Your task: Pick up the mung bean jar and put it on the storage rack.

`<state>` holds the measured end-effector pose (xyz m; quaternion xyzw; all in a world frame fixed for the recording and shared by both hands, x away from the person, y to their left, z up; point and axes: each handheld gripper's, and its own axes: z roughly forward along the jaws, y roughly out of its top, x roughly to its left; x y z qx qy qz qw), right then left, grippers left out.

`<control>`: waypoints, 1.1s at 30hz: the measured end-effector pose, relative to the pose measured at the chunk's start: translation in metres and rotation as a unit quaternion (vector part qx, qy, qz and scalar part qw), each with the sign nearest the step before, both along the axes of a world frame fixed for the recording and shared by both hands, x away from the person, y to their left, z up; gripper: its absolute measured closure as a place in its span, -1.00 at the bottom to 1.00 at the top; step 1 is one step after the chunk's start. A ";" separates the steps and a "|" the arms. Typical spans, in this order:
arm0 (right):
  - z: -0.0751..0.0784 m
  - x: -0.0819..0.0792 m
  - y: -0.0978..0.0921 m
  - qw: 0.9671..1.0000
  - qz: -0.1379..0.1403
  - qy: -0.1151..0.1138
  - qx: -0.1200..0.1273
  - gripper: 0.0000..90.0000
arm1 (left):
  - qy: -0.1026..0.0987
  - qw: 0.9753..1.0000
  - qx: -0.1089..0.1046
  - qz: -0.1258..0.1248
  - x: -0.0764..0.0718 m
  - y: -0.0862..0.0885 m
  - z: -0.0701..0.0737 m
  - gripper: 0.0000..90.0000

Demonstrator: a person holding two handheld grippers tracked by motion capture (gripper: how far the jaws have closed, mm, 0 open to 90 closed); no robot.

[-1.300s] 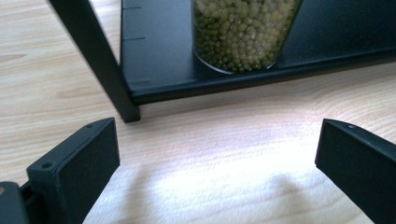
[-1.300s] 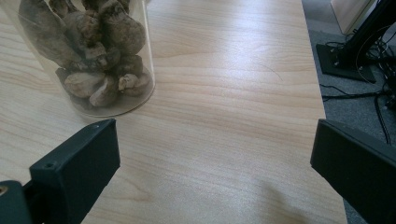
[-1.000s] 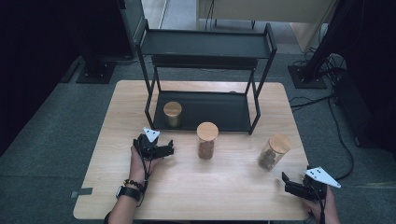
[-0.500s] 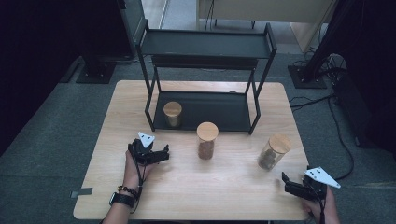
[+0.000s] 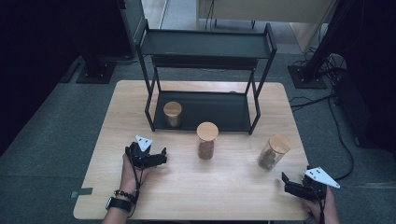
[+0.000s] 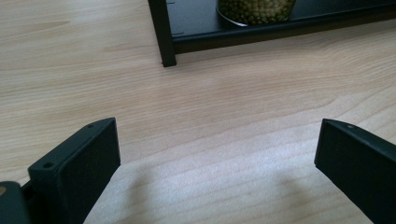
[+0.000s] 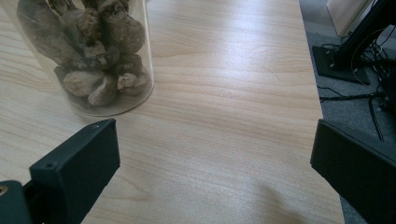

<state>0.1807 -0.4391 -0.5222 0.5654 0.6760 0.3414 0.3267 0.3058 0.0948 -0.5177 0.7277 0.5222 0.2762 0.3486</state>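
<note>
no legible txt, labels or nos.

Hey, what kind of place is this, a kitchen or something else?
Probably a lab or studio staged as a pantry: a wooden table on grey carpet, a black shelf rack with lidded jars, equipment stands and loose cables around.

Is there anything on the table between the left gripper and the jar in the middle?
No. In the high view only bare wooden table lies between the left gripper and the middle jar.
</note>
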 end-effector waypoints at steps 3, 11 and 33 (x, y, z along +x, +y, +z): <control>0.000 0.000 0.000 1.000 0.000 0.000 0.000 -0.98 | -0.001 1.000 0.003 0.000 -0.004 0.003 0.000 -0.99; 0.000 0.000 0.000 1.000 0.001 0.000 -0.002 -0.98 | -0.005 1.000 0.003 0.000 -0.015 0.010 0.000 -0.99; 0.000 -0.001 0.002 1.000 -0.003 -0.002 -0.009 -0.98 | -0.012 1.000 0.001 0.015 -0.042 0.043 0.001 -0.99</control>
